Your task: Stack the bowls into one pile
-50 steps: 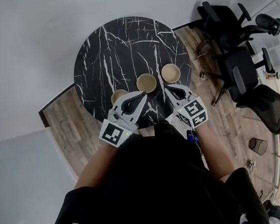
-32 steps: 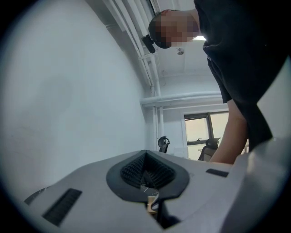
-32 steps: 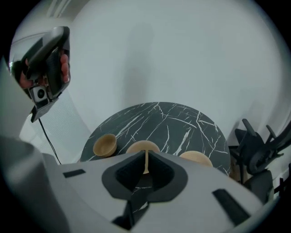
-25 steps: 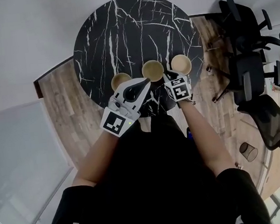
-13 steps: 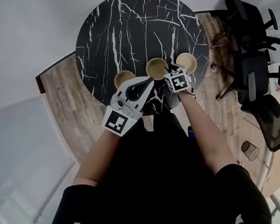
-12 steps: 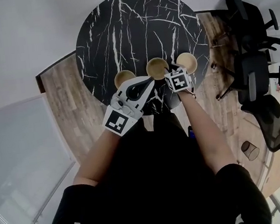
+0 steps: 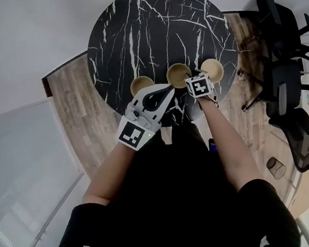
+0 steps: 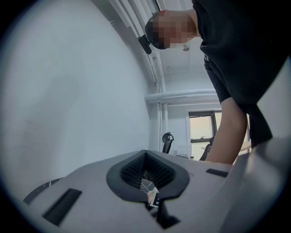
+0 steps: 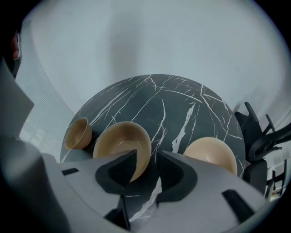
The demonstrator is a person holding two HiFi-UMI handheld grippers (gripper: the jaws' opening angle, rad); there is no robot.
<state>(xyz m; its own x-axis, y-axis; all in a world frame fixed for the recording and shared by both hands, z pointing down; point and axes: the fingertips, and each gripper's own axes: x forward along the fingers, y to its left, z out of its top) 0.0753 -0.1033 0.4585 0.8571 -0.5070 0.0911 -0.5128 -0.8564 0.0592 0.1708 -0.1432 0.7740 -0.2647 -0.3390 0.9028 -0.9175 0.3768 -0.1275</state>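
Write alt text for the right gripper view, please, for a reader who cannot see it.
The right gripper, jaws just opened wide, frames the near rim of the middle tan bowl without gripping it. A left bowl and a right bowl sit apart from it on the round black marble table.

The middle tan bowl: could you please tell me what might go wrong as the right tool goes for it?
The right tool has just been opening its jaws, with only the rim of the middle tan bowl between them; so thin a grip may slip or tip it. The right-hand tan bowl stands close beside the tool, near the edge of the black marble table, and could be knocked off.
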